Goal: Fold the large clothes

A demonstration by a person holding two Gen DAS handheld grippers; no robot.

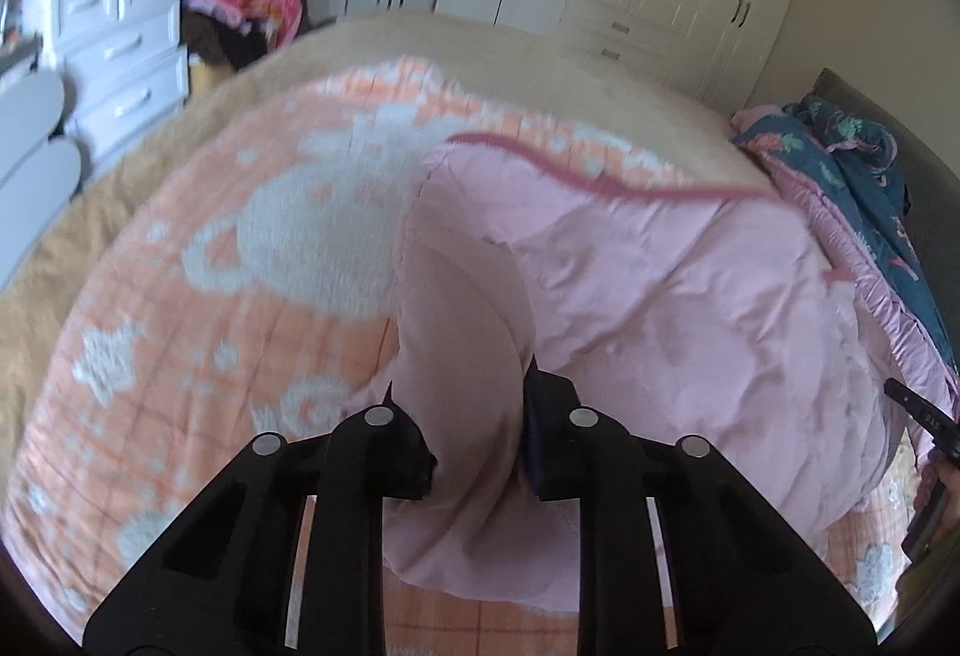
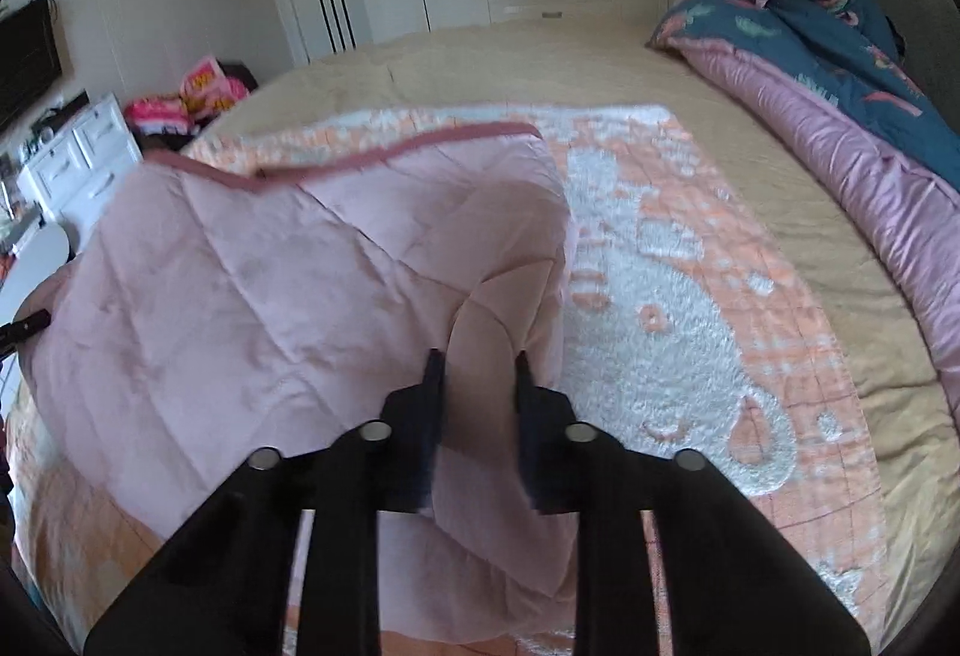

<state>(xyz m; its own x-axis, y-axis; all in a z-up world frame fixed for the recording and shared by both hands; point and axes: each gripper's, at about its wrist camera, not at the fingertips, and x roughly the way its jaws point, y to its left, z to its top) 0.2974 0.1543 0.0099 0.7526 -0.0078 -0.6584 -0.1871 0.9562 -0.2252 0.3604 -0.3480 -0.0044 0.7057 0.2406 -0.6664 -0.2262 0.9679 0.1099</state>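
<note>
Left wrist view: the left gripper [image 1: 480,434] had its jaws clamped on a bunched near corner of the pink quilt [image 1: 648,260], probably so it could be lifted for a fold (the orange blanket [image 1: 198,260] to its left was open room).

Right wrist view: the right gripper [image 2: 477,416] pinched the other near corner; the bed [image 2: 600,62] beyond the trimmed far edge lay bare.
</note>
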